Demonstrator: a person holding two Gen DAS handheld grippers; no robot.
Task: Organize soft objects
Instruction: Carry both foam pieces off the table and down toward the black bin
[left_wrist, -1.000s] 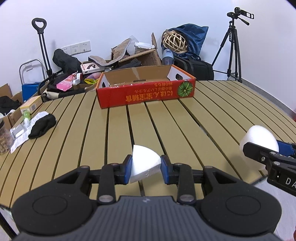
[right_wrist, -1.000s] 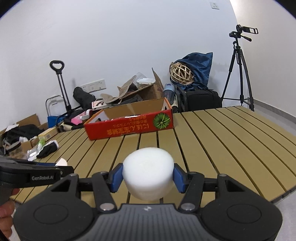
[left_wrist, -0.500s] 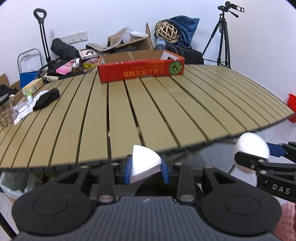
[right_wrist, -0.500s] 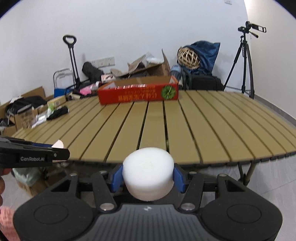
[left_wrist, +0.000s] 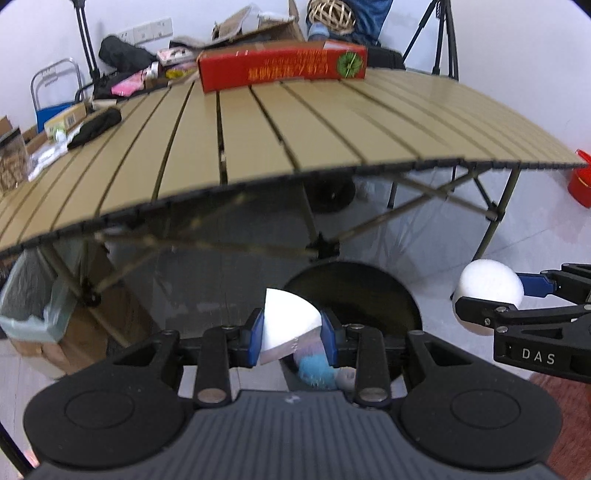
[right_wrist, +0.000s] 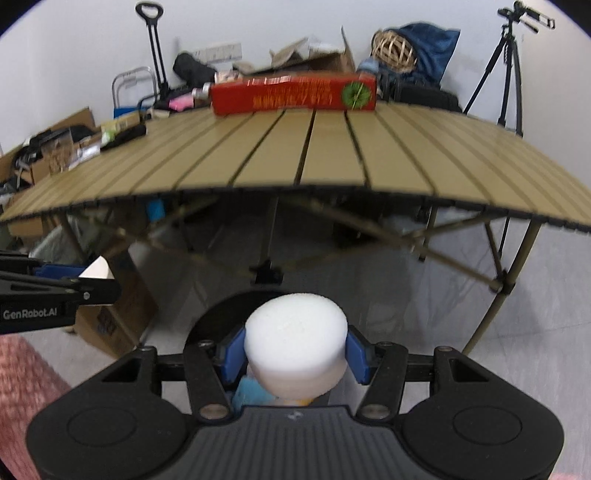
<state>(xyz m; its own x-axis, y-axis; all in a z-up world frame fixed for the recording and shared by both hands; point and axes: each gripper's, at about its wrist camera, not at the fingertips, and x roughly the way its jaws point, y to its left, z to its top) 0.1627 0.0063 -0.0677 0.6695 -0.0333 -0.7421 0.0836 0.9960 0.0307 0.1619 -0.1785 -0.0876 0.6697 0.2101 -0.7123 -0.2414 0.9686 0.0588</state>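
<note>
White foam is held in both tools: a wedge-shaped foam piece (left_wrist: 286, 323) is clamped between the blue pads of the left gripper (left_wrist: 291, 334), and a round foam puck (right_wrist: 295, 345) is squeezed by the right gripper (right_wrist: 295, 354). Both are carried off the near edge of the slatted table (left_wrist: 295, 129), above a dark round bin (left_wrist: 354, 295) on the floor, in which blue and pale soft items can be glimpsed. The carrying step appears nearly complete. Each piece would next need to be centred over the bin's opening and the jaws parted, so that nothing lands on the rim.
</note>
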